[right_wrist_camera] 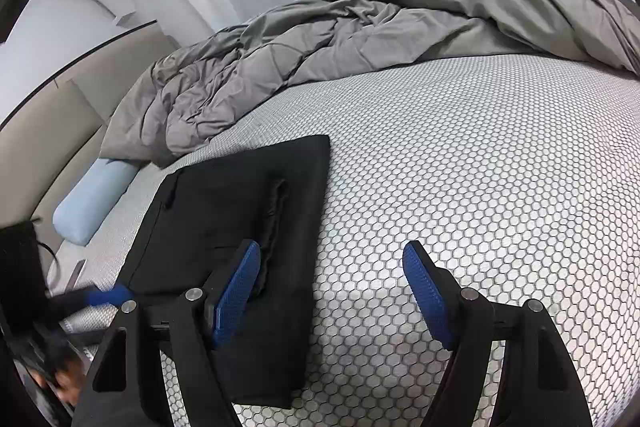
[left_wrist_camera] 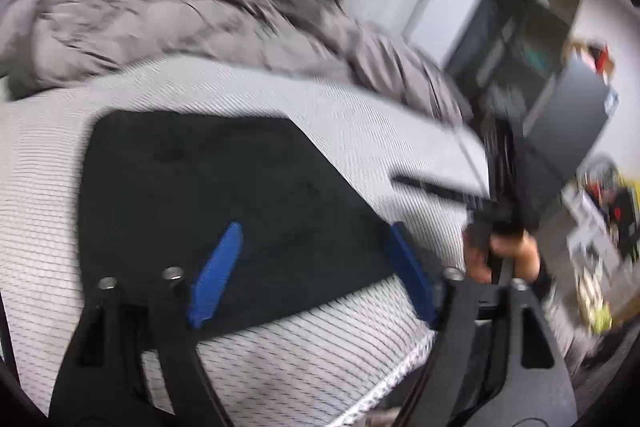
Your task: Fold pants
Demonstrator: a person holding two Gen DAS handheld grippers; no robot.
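On the bare mattress [right_wrist_camera: 460, 163], with its honeycomb-patterned cover, the black pants [right_wrist_camera: 240, 227] lie folded into a flat rectangle near the front edge. Behind them a grey comforter [right_wrist_camera: 340, 39] is bunched up, and a pale blue pillow [right_wrist_camera: 94, 203] sits at the side. Above the pants, the left gripper [left_wrist_camera: 312, 267] hovers with its jaws spread and nothing between them. Just beside the folded bundle, the right gripper [right_wrist_camera: 332, 291] is likewise parted and empty.
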